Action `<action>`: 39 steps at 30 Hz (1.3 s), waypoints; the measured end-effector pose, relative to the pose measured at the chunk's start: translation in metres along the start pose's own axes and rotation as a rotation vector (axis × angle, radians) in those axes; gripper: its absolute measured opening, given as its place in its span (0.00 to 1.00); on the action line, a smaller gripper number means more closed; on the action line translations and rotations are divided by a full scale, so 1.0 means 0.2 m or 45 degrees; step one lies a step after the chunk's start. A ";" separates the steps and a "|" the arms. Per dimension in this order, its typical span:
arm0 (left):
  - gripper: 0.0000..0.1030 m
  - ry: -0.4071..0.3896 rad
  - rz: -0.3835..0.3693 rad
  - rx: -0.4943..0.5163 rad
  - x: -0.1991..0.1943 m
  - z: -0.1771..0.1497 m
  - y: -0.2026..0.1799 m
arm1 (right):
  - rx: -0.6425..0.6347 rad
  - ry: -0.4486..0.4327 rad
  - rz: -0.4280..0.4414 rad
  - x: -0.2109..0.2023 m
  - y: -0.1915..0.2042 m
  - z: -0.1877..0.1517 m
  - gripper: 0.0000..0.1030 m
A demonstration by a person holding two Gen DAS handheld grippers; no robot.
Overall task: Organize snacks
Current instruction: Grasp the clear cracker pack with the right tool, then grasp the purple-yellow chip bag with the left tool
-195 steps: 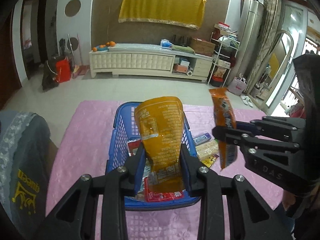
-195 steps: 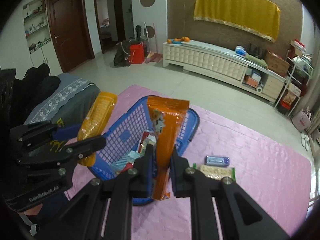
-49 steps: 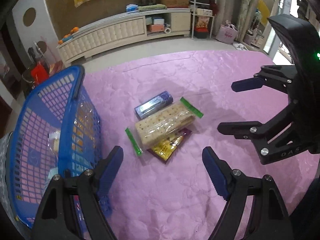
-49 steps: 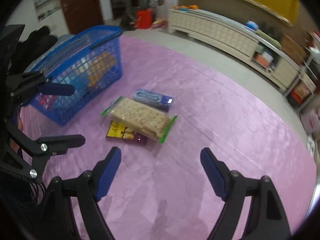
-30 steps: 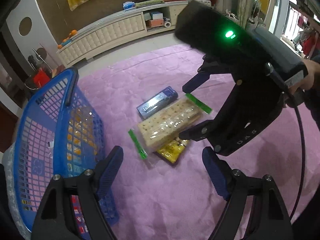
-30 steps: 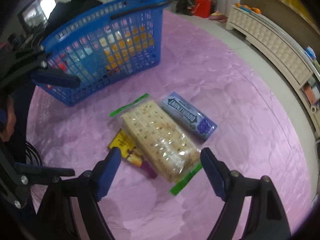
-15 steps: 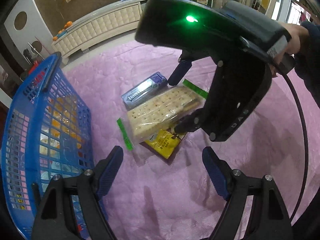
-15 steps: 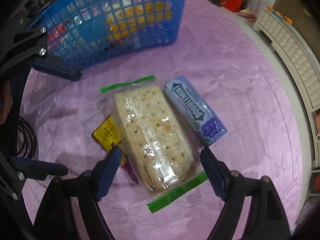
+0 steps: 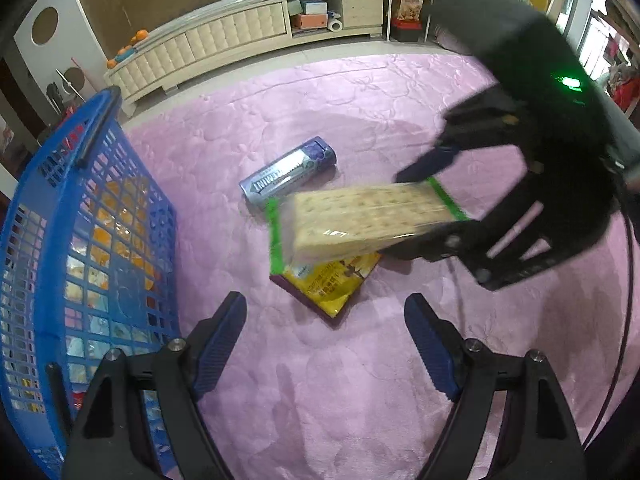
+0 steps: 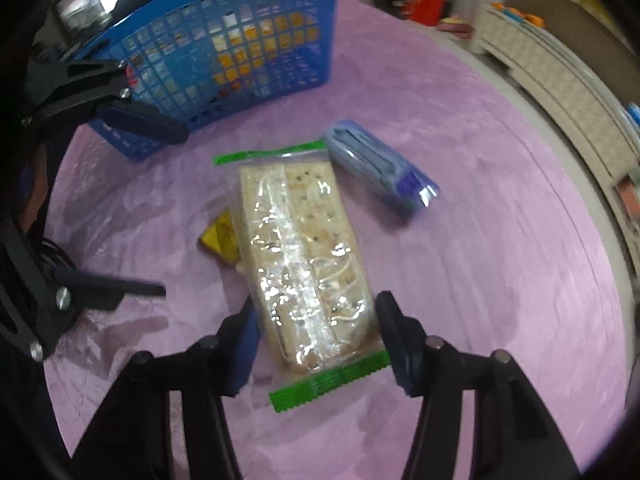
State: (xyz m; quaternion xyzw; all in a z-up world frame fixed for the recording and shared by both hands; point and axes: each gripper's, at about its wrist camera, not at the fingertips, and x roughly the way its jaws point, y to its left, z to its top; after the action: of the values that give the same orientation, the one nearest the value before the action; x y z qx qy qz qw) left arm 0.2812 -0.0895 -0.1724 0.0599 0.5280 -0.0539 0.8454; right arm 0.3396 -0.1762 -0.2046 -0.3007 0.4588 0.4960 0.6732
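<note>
My right gripper [image 10: 316,330] is shut on a clear cracker pack with green ends [image 10: 302,260] and holds it just above the pink cloth; it also shows in the left wrist view [image 9: 364,220]. A yellow and purple snack packet [image 9: 332,280] lies under it. A purple gum pack [image 9: 288,172] lies beyond. My left gripper [image 9: 326,340] is open and empty, near the yellow packet. The blue basket [image 9: 60,184] with several snacks stands at the left.
A pink cloth [image 9: 360,400] covers the table. The blue basket also shows in the right wrist view [image 10: 224,56], at the back left. A white cabinet [image 9: 224,44] stands across the room floor.
My right gripper has closed on the cracker pack and lifted it off the yellow packet. My left gripper has stayed open and moved little.
</note>
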 end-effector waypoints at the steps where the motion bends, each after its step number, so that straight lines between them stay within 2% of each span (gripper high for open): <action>1: 0.77 0.007 -0.011 -0.011 0.00 0.00 0.00 | 0.067 -0.025 -0.033 -0.03 0.02 -0.03 0.57; 4: 0.77 0.004 -0.012 0.005 0.02 0.02 -0.02 | 0.194 -0.053 -0.165 -0.10 0.04 -0.07 0.56; 9: 0.77 0.017 0.035 0.084 0.05 0.05 -0.05 | 0.508 -0.153 -0.218 -0.22 0.03 -0.18 0.53; 14: 0.77 0.012 0.084 0.145 0.07 0.10 -0.04 | 0.761 -0.230 -0.210 -0.25 -0.06 -0.25 0.52; 17: 0.78 0.048 0.054 0.147 0.12 0.13 -0.03 | 0.919 -0.257 -0.159 -0.25 -0.08 -0.32 0.52; 20: 0.79 0.106 0.015 0.149 0.19 0.15 -0.03 | 0.918 -0.234 -0.179 -0.22 -0.08 -0.29 0.52; 24: 0.79 0.131 0.063 0.178 0.28 0.15 -0.04 | 0.920 -0.212 -0.173 -0.21 -0.07 -0.35 0.52; 27: 0.81 0.121 0.050 0.157 0.31 0.17 -0.02 | 0.907 -0.190 -0.174 -0.19 -0.06 -0.38 0.52; 30: 0.81 0.130 0.023 0.116 0.33 0.20 0.02 | 0.896 -0.186 -0.188 -0.20 -0.05 -0.38 0.52; 37: 0.81 0.120 -0.093 0.026 0.40 0.21 0.10 | 0.914 -0.201 -0.147 -0.21 -0.08 -0.40 0.52; 39: 0.76 0.120 -0.094 0.031 0.39 0.19 0.11 | 0.912 -0.203 -0.146 -0.21 -0.08 -0.40 0.52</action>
State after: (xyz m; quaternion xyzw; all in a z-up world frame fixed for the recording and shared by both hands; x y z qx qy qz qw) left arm 0.3528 -0.0766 -0.2248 0.0529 0.5683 -0.0887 0.8163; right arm 0.3256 -0.2669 -0.1987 -0.0318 0.5318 0.2875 0.7960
